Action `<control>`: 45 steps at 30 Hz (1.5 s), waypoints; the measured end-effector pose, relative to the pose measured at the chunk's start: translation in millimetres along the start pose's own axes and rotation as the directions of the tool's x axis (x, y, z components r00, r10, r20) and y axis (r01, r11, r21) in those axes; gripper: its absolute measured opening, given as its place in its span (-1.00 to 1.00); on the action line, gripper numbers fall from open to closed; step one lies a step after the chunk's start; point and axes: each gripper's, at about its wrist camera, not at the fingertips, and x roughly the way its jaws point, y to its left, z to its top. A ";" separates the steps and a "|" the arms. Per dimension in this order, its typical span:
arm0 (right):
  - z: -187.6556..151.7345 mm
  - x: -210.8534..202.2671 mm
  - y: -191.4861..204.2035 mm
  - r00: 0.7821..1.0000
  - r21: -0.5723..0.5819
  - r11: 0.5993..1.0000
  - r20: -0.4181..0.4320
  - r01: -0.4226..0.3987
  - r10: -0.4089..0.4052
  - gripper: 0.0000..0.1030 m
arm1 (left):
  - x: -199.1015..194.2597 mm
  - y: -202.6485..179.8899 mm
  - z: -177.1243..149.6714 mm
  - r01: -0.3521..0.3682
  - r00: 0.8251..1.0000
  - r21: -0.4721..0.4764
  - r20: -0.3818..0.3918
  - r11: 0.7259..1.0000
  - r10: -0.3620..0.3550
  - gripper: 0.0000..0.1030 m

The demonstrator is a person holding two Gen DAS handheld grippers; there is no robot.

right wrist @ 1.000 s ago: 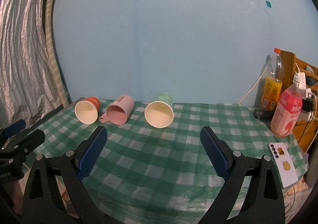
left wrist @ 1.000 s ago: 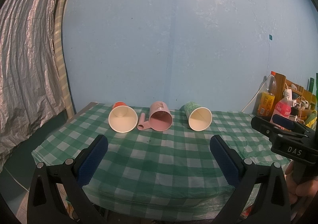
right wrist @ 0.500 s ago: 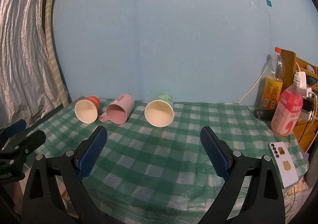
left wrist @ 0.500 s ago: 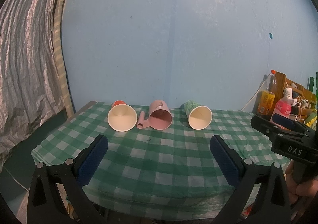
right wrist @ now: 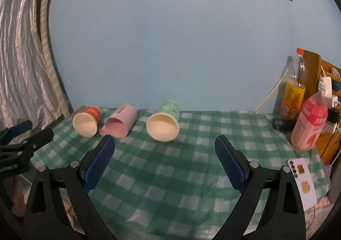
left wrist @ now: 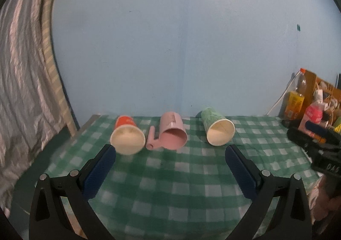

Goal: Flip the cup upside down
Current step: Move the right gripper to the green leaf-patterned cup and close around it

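Note:
Three cups lie on their sides on the green checked tablecloth (left wrist: 170, 176), mouths toward me: a red paper cup (left wrist: 127, 135) on the left, a pink handled mug (left wrist: 172, 134) in the middle, a green paper cup (left wrist: 217, 129) on the right. My left gripper (left wrist: 170, 154) is open and empty, short of the cups. My right gripper (right wrist: 165, 146) is open and empty, just in front of the green cup (right wrist: 165, 121). The right wrist view also shows the red cup (right wrist: 86, 120) and the pink mug (right wrist: 119, 121).
An orange drink bottle (right wrist: 293, 88) and a pink bottle (right wrist: 310, 120) stand at the table's right edge by a wooden rack (right wrist: 328, 90). A white card (right wrist: 302, 182) lies at the right front. A silver curtain (left wrist: 21, 90) hangs left. A blue wall stands behind.
Both grippers have moved forward toward the cups, which now look larger. The cups have not moved. Both stay open.

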 end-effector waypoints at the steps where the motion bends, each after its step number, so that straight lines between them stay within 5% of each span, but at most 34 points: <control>1: 5.5 1.8 -3.2 1.000 -0.004 1.000 0.001 0.002 -0.002 0.82 | 3.4 -2.8 4.5 0.001 1.000 0.011 -0.002 1.000 -0.001 1.00; 10: 53.3 33.5 -27.9 0.999 0.007 1.000 -0.042 -0.001 0.001 0.82 | 58.7 -22.8 44.8 0.076 0.990 0.018 -0.118 0.997 -0.073 1.00; 18: 78.2 86.5 -67.9 0.989 0.160 0.987 -0.137 -0.030 0.052 0.82 | 133.3 -53.8 75.7 0.117 0.958 0.002 -0.263 0.993 -0.112 1.00; 24: 81.7 136.4 -100.8 0.956 0.300 0.951 -0.251 -0.070 0.149 0.82 | 183.1 -77.2 81.9 0.113 0.930 -0.002 -0.352 0.994 -0.107 1.00; 30: 81.0 181.5 -125.1 0.902 0.432 0.895 -0.333 -0.114 0.276 0.82 | 223.9 -94.5 81.5 0.123 0.892 -0.020 -0.436 0.992 -0.120 1.00; 36: 68.2 211.4 -141.5 0.868 0.515 0.853 -0.384 -0.080 0.314 0.82 | 259.5 -118.1 73.6 0.133 0.853 0.001 -0.509 0.991 -0.114 1.00; 45: 53.9 236.0 -157.1 0.837 0.519 0.853 -0.448 -0.042 0.314 0.82 | 300.3 -135.6 56.4 0.133 0.802 -0.009 -0.587 0.991 -0.113 0.98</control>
